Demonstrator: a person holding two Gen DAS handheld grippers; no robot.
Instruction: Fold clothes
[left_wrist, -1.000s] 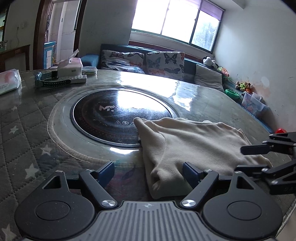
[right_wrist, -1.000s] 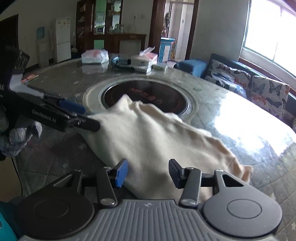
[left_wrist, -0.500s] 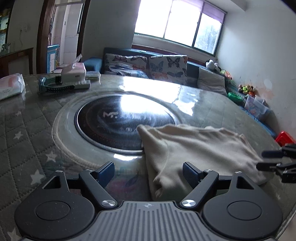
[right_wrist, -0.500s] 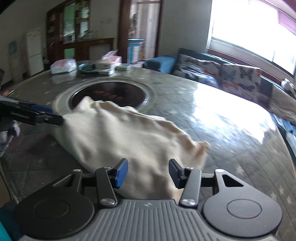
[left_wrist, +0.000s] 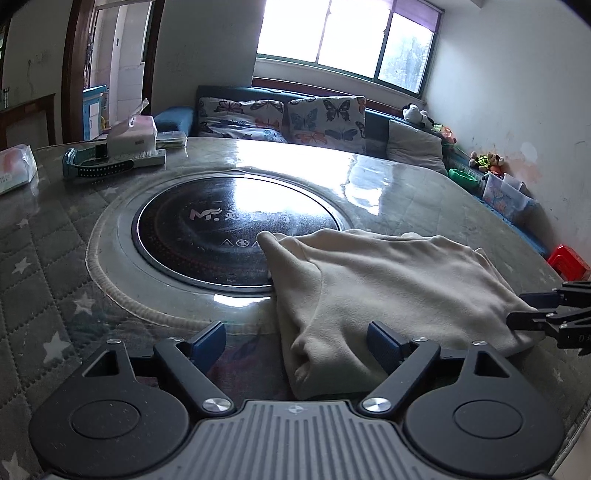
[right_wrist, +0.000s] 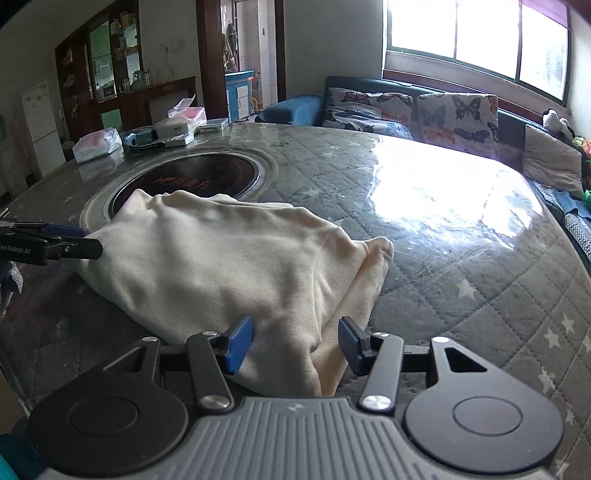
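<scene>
Backlit window (left_wrist: 343, 33), table (right_wrist: 443, 192) glare, fisheye-bent edges

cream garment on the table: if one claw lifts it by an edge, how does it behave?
The cream garment is probably floppy: it lies in soft rumpled folds and would drape. Likely light, thin fabric. It may slide rather than bunch, since the table looks glossy.
</scene>
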